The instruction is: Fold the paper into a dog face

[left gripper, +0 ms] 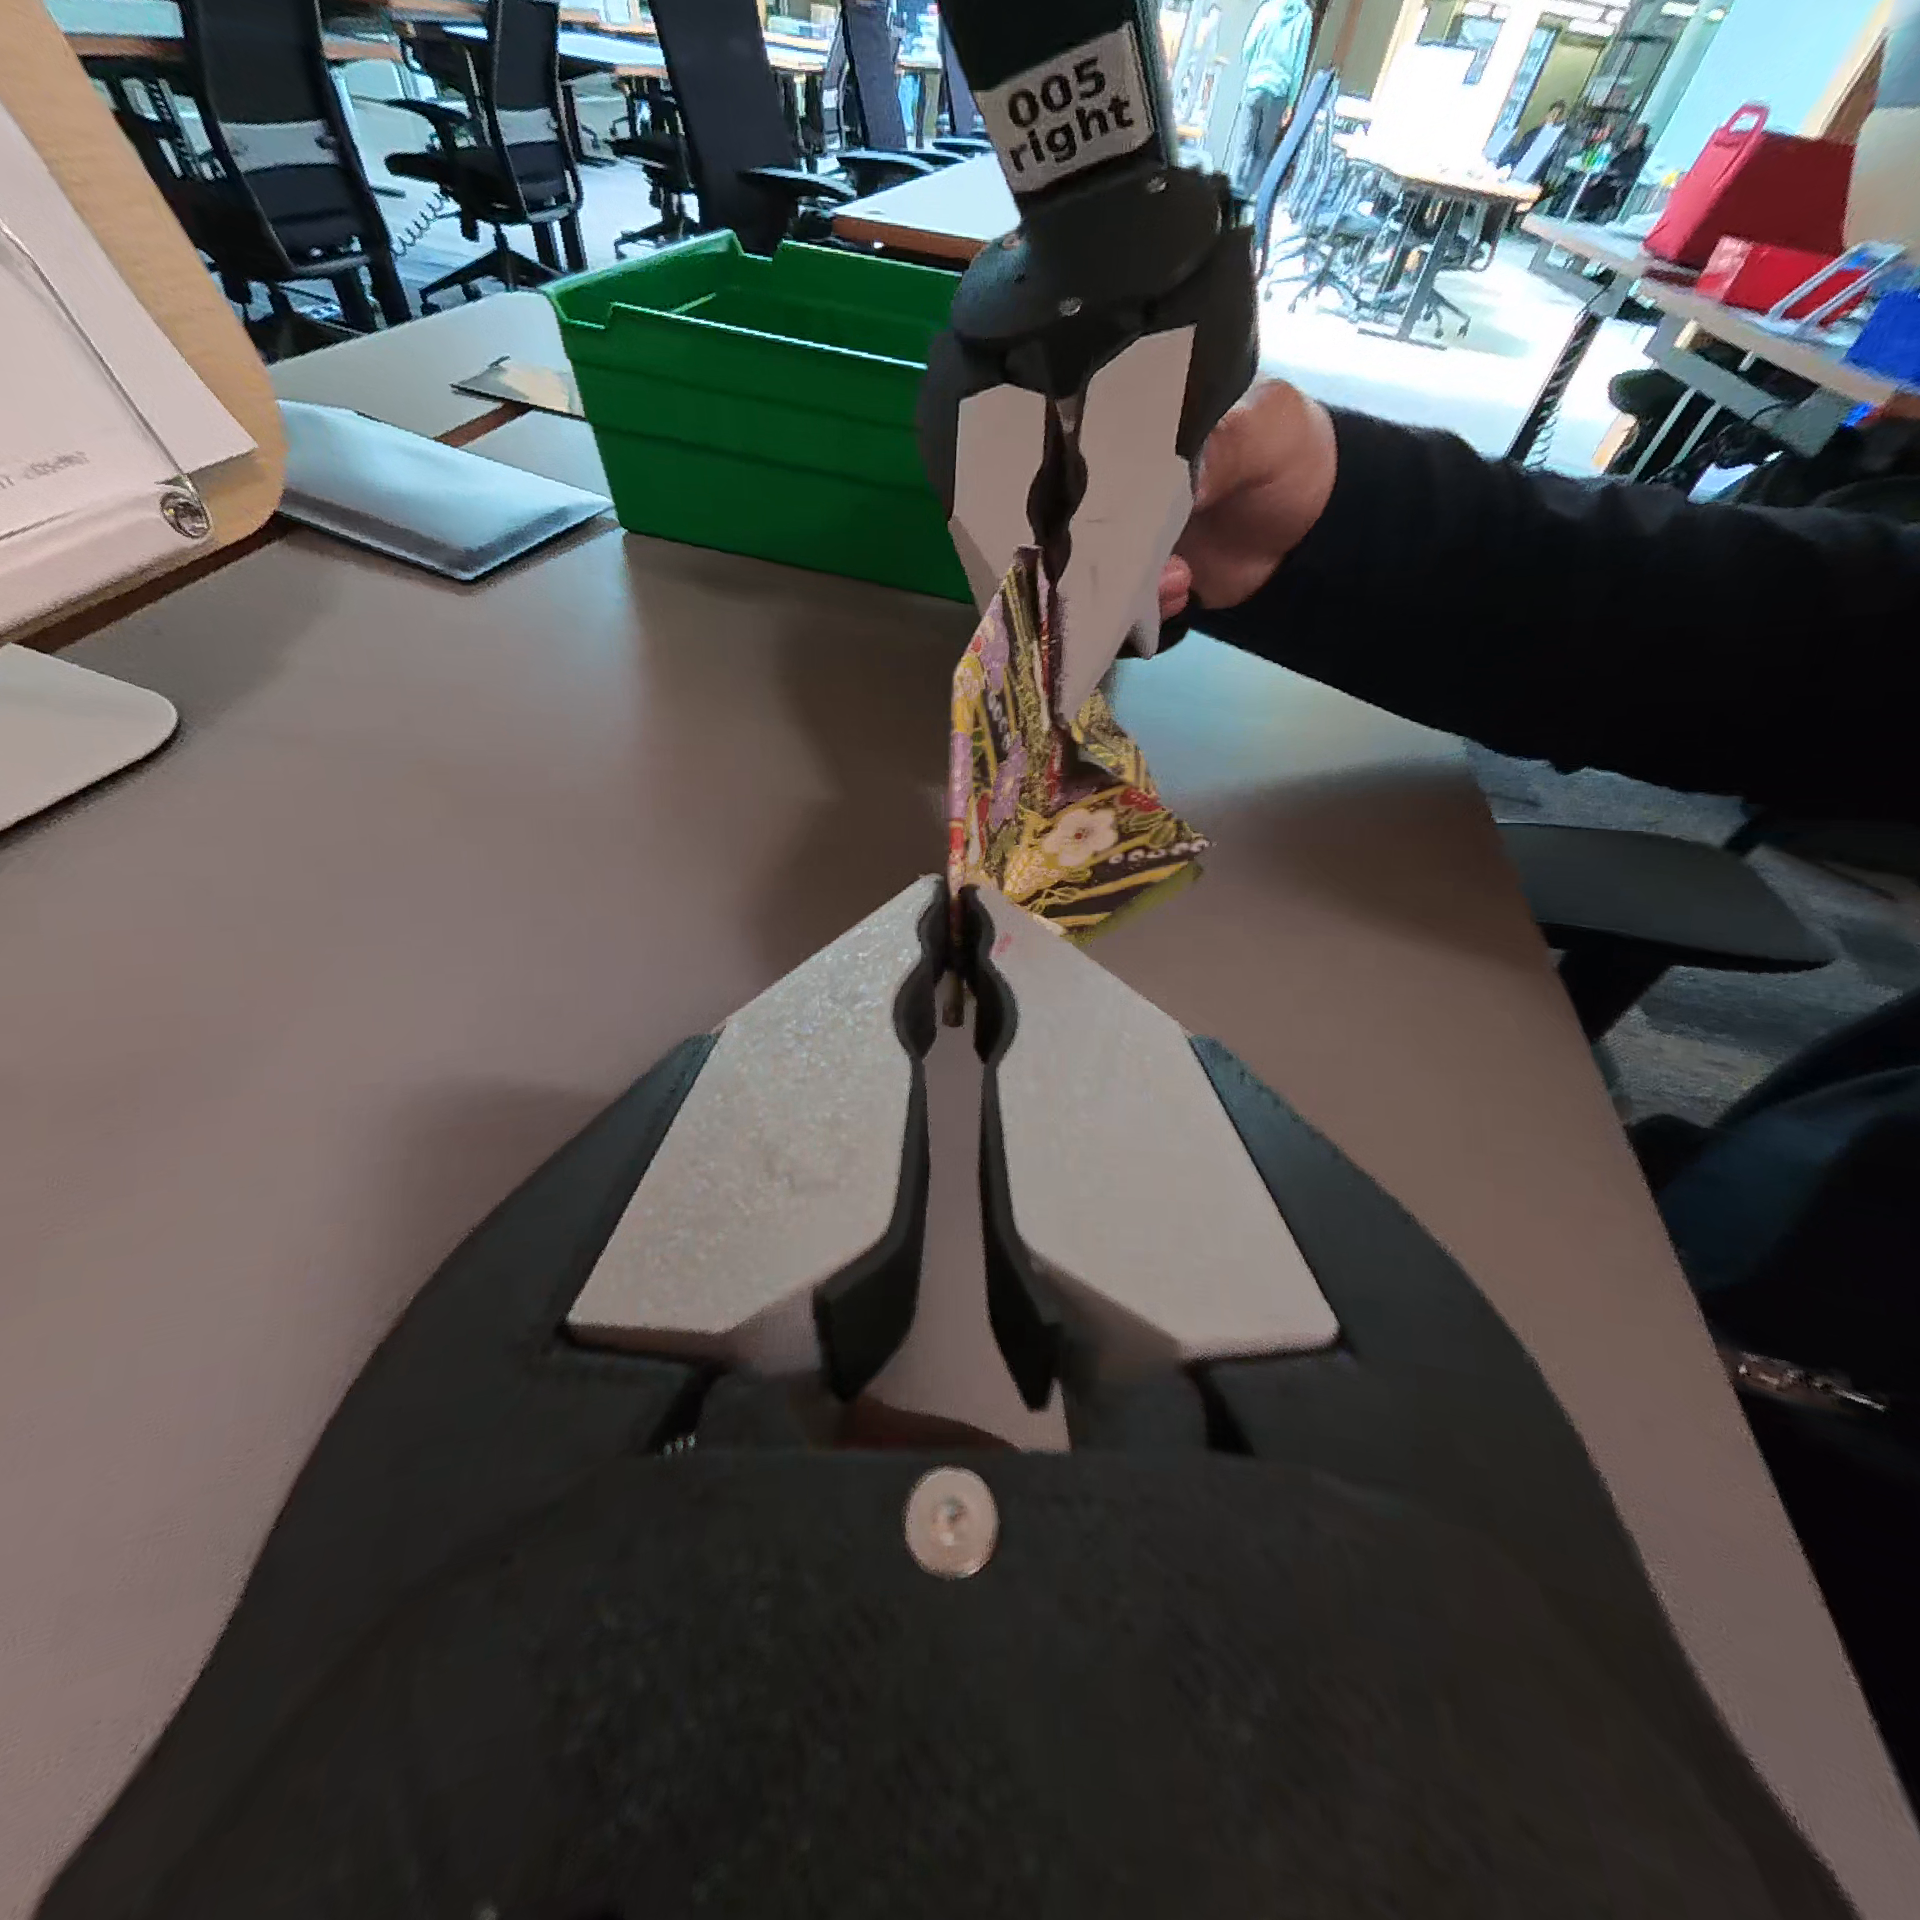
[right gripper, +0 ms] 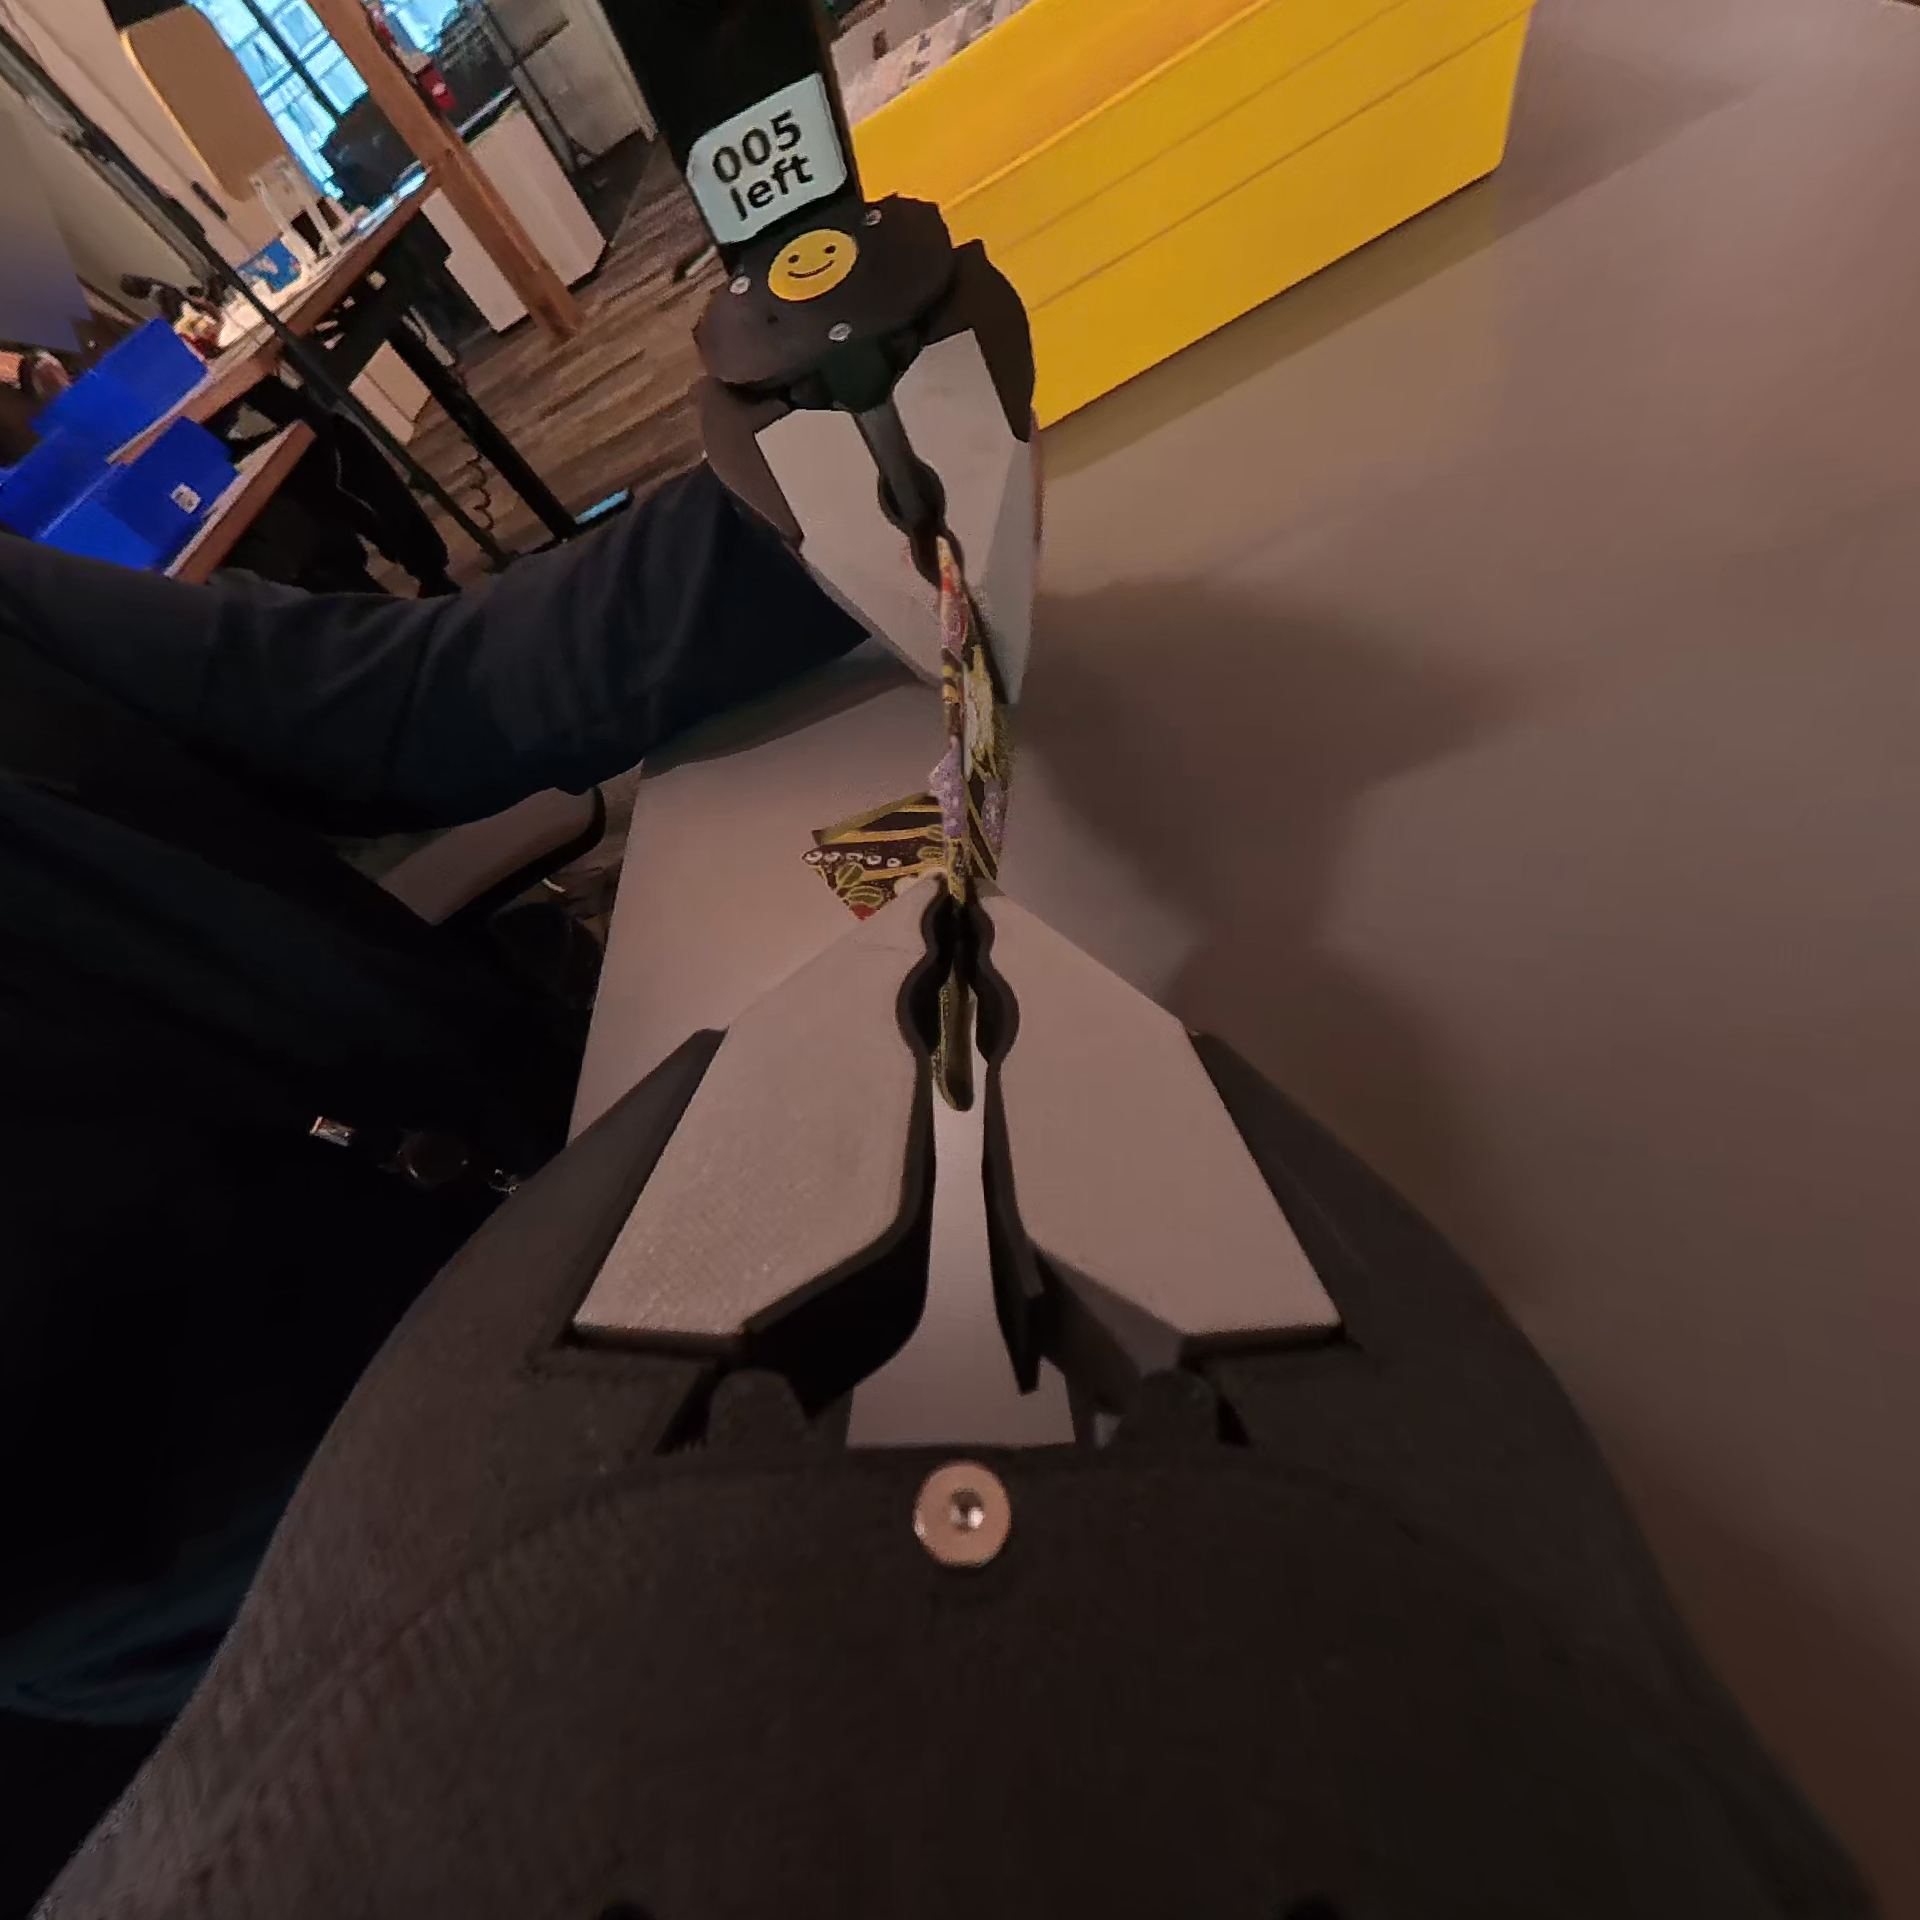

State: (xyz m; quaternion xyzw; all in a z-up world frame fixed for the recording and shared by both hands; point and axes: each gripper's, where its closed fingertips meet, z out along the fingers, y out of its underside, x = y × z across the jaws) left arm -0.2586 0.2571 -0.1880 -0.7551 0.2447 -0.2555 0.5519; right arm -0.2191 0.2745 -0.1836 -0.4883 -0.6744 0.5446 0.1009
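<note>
I see the paper [left gripper: 1049,790] up in the air over the tabletop [left gripper: 468,831]. It does not touch the tabletop. It is dark with flowers in gold, purple and white, and it is already folded and a bit twisted.

My left hand-held gripper [left gripper: 961,914] is closed on the near end of the paper. The tips are pinched tight and a thin bit of paper sits between them.

My right hand-held gripper [left gripper: 1075,613] comes at it from the far side, pointing back at the left one. It is closed on the other end of the paper. A hand [left gripper: 1247,499] in a dark sleeve holds it.

In the right wrist view I see the same thing from the other way. The right hand-held gripper [right gripper: 961,925] pinches the paper [right gripper: 961,769], and the left hand-held gripper [right gripper: 971,644] clamps the far end. One loose corner of the paper sticks out to the side.

A green bin [left gripper: 758,416] sits on the tabletop behind the right hand-held gripper. A yellow bin [right gripper: 1247,177] sits on the tabletop [right gripper: 1507,831] behind the left one.
</note>
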